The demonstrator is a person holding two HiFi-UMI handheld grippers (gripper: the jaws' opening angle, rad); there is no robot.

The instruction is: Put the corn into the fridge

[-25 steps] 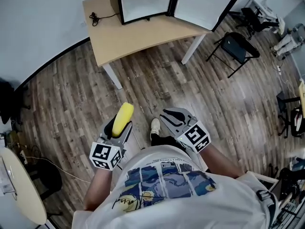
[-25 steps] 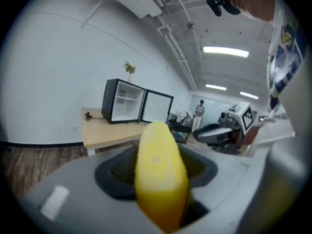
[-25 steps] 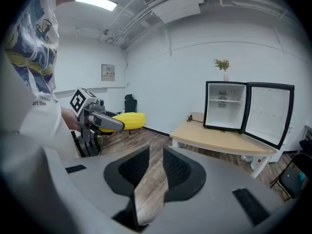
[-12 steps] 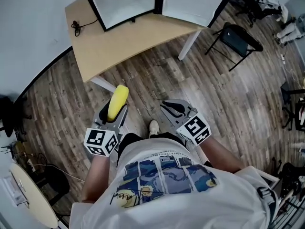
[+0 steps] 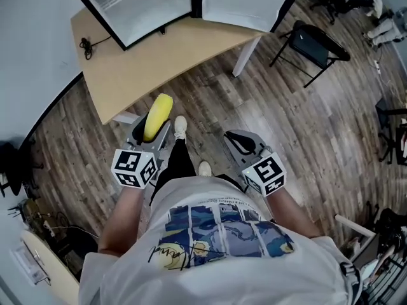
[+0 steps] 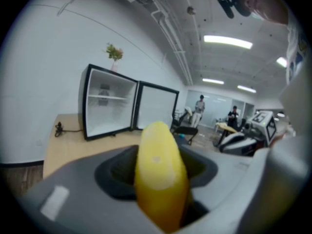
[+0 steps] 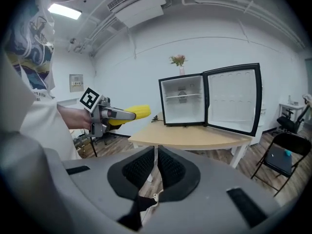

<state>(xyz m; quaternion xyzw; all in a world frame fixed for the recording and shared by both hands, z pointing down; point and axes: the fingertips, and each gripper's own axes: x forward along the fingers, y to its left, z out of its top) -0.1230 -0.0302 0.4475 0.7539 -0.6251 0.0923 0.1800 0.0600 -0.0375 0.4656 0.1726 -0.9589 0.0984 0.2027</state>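
Table (image 5: 146,62) nearer than before; left tongs (image 5: 148,134) grip the corn (image 5: 158,114), right tongs (image 5: 240,142) closing empty.

Fridge (image 5: 137,5) on table (image 5: 159,59), chair (image 5: 315,43) right of table

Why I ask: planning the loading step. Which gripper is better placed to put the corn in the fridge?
Left. The left gripper grips the corn and points toward the open fridge; the right gripper is empty, its jaws closing.
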